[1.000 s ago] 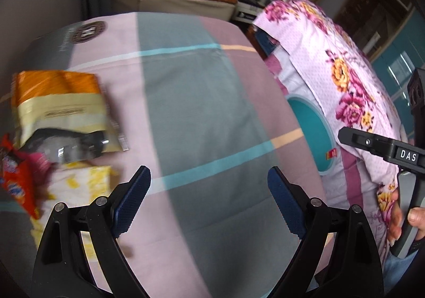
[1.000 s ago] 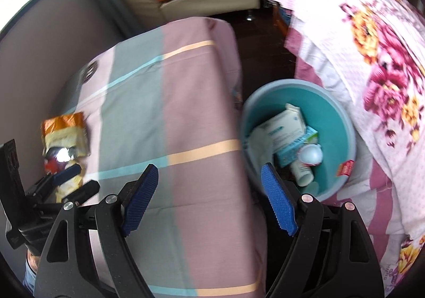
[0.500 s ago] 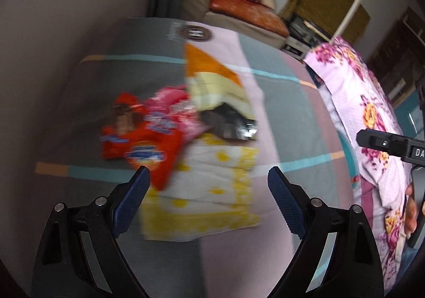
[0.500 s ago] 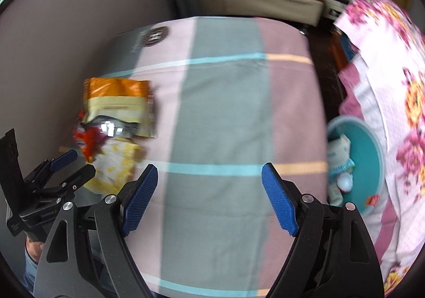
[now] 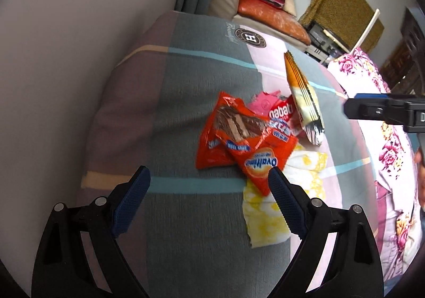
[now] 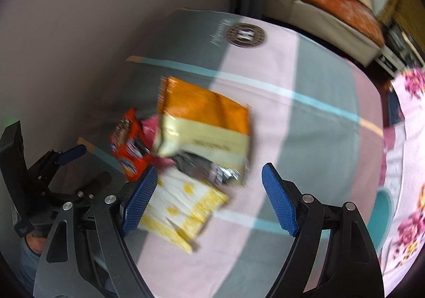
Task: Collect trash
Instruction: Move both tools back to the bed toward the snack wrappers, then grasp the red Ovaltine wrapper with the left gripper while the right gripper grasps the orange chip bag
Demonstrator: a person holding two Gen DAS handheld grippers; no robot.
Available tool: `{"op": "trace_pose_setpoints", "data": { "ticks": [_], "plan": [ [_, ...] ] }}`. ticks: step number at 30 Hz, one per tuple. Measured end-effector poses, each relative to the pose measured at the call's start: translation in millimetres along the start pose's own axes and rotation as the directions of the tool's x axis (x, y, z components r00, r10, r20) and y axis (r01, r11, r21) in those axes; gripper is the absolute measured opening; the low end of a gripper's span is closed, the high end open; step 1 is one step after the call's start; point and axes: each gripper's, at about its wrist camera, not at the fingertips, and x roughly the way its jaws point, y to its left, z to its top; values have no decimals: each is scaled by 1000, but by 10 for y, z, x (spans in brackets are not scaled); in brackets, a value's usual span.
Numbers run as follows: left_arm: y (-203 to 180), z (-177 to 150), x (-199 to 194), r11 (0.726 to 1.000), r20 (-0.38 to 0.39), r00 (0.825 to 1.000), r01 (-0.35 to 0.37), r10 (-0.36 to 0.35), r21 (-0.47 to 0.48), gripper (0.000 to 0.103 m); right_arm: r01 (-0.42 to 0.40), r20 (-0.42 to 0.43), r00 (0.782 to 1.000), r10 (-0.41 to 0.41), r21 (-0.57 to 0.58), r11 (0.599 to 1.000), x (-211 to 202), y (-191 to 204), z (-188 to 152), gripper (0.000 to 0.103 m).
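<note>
A small heap of trash is seen on the striped pink and grey cloth (image 5: 202,231). The left gripper (image 5: 209,197) and the right gripper (image 6: 209,199) are held wide apart with nothing in them, likely made ready for picking. "Ovaltine" can be read on the shiny orange-red snack wrapper (image 5: 247,144), and "nabati" on the red wrapper (image 5: 282,112) beside it.

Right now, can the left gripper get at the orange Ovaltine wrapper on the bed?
Probably yes. The left gripper is open, and the Ovaltine wrapper lies on top of the pile, just ahead and a little right of its jaws. Nothing stands between them; the right gripper hovers over the yellow napkin beside it.
</note>
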Motion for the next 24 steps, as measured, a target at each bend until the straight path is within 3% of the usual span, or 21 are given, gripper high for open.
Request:
{"op": "trace_pose_setpoints", "data": {
  "ticks": [11, 21, 22, 24],
  "plan": [
    [-144, 93, 155, 989, -35, 995, 100, -97, 109, 91, 37, -68, 997, -40, -40, 999, 486, 361, 456, 77],
    [-333, 229, 524, 983, -100, 988, 126, -113, 133, 91, 31, -118, 993, -27, 25, 999, 616, 77, 436, 77],
    [-364, 228, 557, 982, -107, 988, 129, -115, 138, 91, 29, -117, 993, -25, 31, 999, 615, 47, 425, 75],
    [-414, 230, 612, 981, -115, 987, 130, -114, 142, 91, 5, -115, 993, 0, 43, 999, 613, -35, 378, 60]
  ]
}}
